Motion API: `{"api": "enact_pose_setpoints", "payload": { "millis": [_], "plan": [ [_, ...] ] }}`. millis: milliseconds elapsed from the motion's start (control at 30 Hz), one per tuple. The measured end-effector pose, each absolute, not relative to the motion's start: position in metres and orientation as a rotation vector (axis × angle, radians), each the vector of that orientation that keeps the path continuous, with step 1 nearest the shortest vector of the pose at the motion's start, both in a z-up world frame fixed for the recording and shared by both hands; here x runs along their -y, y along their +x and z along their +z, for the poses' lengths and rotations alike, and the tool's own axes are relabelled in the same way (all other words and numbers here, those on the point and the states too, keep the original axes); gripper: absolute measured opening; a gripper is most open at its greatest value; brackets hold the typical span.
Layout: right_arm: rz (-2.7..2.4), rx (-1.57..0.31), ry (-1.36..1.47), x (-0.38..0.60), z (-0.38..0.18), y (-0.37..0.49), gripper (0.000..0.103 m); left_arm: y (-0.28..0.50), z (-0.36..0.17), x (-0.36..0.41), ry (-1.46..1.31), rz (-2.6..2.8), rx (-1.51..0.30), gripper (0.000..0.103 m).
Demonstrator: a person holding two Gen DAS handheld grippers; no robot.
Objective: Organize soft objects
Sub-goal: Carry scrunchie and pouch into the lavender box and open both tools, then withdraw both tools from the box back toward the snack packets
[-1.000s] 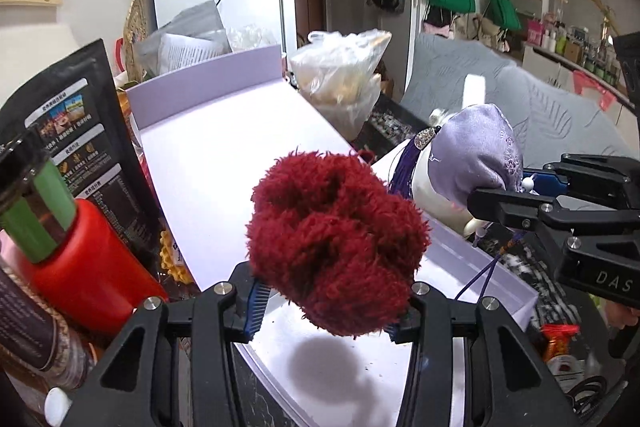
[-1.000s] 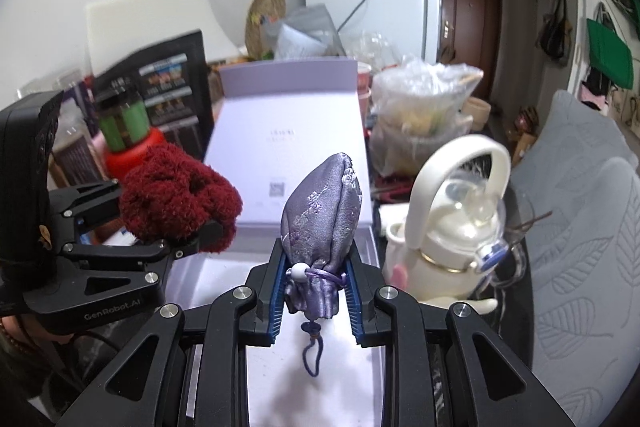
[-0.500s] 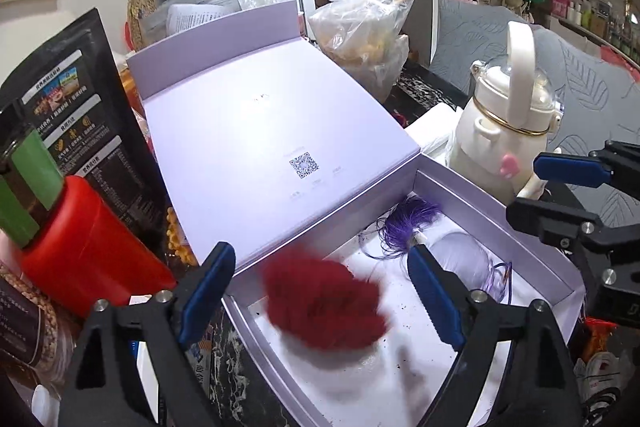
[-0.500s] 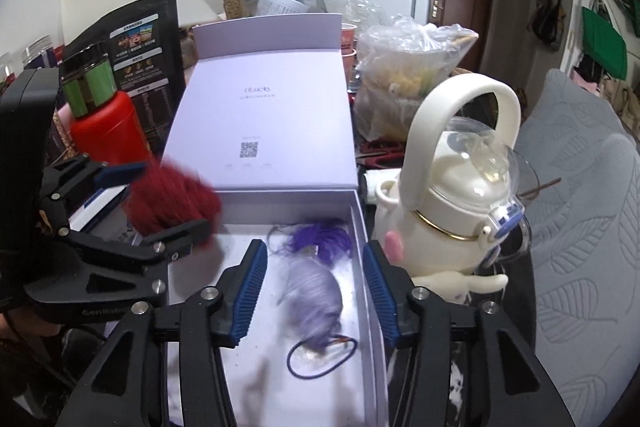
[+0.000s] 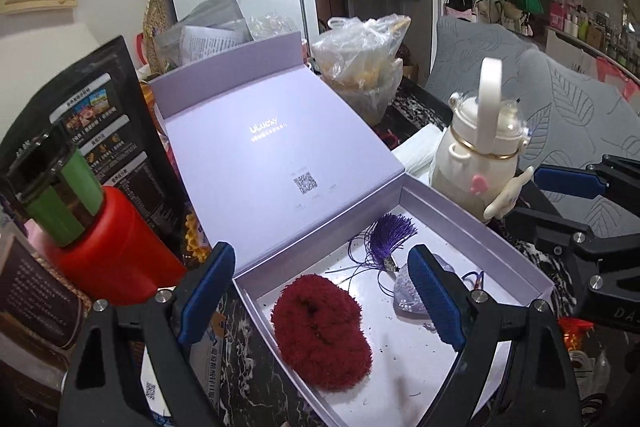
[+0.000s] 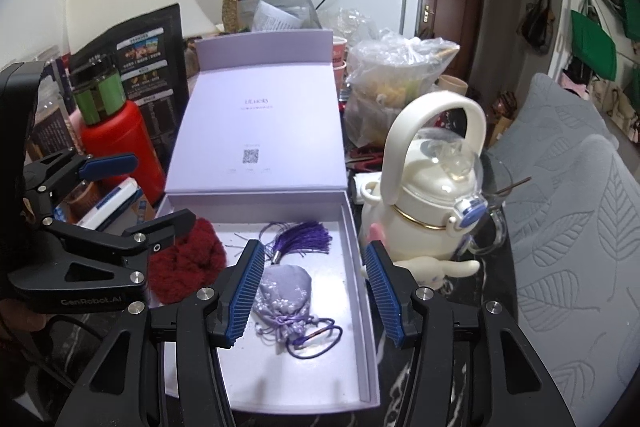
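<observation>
Red fluffy scrunchie (image 5: 322, 331) in box (image 5: 480, 239), below spread left gripper (image 5: 320, 299)

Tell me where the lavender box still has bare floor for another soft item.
Bare floor lies in the box near end, below the lilac pouch, and along its right wall. The left side holds the red pom-pom; the far end holds the purple tassel. Outside, the white kettle and red jar crowd both sides.

Scrunchie (image 5: 322, 330) and pouch (image 6: 283, 293) inside box (image 6: 362, 327)
</observation>
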State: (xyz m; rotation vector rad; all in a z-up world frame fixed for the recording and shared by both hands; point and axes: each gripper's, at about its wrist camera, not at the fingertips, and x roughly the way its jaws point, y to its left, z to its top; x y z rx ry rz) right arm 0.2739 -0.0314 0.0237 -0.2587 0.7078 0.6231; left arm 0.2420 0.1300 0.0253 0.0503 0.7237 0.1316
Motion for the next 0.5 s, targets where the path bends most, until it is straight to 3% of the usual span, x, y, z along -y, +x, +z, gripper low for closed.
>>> {"api": "enact_pose_setpoints", "payload": {
  "millis": [500],
  "plan": [
    [0.633, -0.618, -0.248, 0.041, 0.074, 0.227, 0.053, 0.193, 0.074, -0.121, 0.038, 0.142, -0.625, 0.089]
  ]
}}
